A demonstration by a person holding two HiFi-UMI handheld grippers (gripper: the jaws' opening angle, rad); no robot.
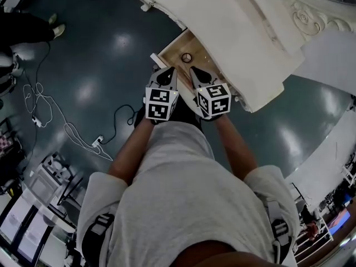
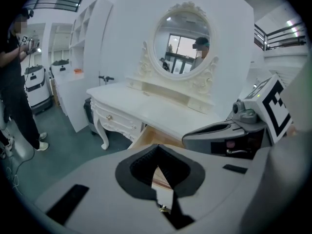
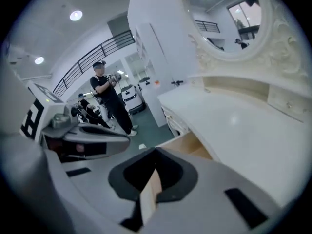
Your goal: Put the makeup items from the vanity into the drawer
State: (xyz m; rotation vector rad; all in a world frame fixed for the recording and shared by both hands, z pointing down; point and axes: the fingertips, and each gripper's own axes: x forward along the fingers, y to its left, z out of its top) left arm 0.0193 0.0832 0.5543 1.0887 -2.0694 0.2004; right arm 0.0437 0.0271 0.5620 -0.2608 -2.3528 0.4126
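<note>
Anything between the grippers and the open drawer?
Nothing visible. The drawer stands pulled out from the vanity. The left gripper and right gripper hang shut and empty over it. One small round item lies inside.

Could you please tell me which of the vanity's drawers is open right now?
The middle drawer: it is pulled out, showing its bare wooden inside. The knobbed drawers beside it are shut flush.

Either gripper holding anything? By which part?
Nothing is held. The left gripper and right gripper both have their jaws together and empty, near the open drawer.
</note>
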